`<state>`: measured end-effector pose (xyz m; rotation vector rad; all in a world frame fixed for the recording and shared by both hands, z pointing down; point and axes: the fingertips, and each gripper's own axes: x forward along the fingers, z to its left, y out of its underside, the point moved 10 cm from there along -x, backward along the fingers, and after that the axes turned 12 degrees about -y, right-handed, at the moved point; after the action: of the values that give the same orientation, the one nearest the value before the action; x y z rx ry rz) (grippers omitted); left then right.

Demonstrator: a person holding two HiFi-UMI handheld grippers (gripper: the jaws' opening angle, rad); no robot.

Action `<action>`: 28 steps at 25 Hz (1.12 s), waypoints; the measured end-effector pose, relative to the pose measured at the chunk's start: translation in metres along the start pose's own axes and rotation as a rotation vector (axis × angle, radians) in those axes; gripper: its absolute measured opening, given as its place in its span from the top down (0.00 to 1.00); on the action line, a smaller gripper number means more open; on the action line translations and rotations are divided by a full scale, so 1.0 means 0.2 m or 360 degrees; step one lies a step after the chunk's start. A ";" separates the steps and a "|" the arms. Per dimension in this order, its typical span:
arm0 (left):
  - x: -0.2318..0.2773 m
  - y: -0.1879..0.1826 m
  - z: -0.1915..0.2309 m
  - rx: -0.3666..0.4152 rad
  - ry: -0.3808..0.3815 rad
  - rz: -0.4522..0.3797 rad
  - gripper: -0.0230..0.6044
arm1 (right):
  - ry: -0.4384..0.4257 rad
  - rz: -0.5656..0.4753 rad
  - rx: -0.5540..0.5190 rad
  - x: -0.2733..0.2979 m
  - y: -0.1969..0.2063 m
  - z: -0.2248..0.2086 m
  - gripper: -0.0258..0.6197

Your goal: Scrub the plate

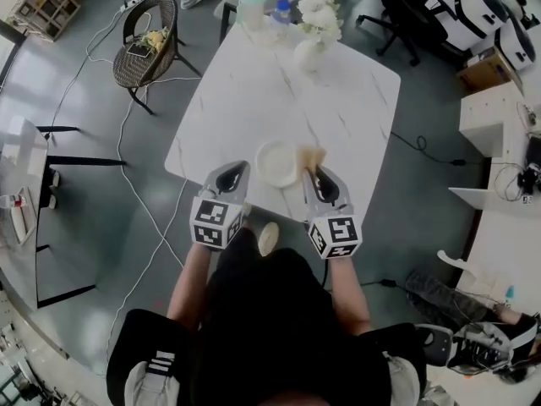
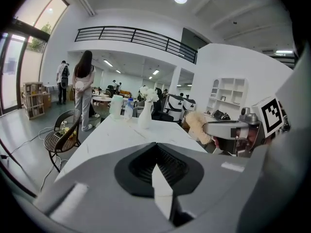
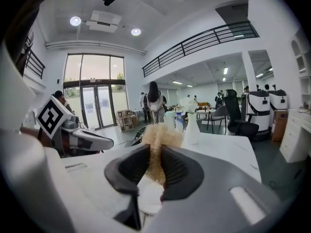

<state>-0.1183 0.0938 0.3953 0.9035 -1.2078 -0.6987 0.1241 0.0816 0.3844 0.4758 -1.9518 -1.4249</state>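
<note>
Gripping tan scrubber (image 1: pixel 311 156), right claw (image 1: pixel 314 172) just right of plate (image 1: pixel 275 164), left claw (image 1: pixel 241 170) clenched empty at plate's left

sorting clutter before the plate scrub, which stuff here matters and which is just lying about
For the job: plate, scrubber in right gripper, left gripper.
Lying about: vase, bottle, jug, chair.
</note>
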 end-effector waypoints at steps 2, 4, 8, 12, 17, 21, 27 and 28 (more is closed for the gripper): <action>0.07 0.02 0.02 -0.0007 0.0019 0.0044 0.95 | -0.0009 0.0031 0.0026 0.07 0.02 -0.03 0.84; 0.16 0.05 0.05 -0.0009 0.0028 0.0086 0.95 | -0.0021 0.0063 0.0047 0.14 0.06 -0.06 0.84; 0.29 0.12 0.09 -0.0027 0.0050 0.0182 0.95 | -0.0041 0.0147 0.0087 0.27 0.14 -0.11 0.84; 0.39 0.19 0.12 -0.0046 0.0066 0.0278 0.95 | -0.0050 0.0206 0.0149 0.35 0.22 -0.14 0.84; 0.50 0.27 0.13 -0.0060 0.0096 0.0358 0.95 | -0.0055 0.0270 0.0209 0.43 0.32 -0.20 0.84; 0.56 0.33 0.13 -0.0080 0.0110 0.0397 0.95 | -0.0054 0.0297 0.0245 0.47 0.38 -0.23 0.84; 0.61 0.40 0.13 -0.0109 0.0127 0.0473 0.95 | -0.0062 0.0328 0.0271 0.50 0.43 -0.26 0.84; 0.62 0.41 0.13 -0.0119 0.0126 0.0507 0.95 | -0.0063 0.0331 0.0274 0.50 0.43 -0.26 0.84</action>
<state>-0.1163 0.0229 0.5295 0.6513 -1.2125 -0.4448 0.0970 0.0109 0.5054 0.3118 -2.0989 -1.1507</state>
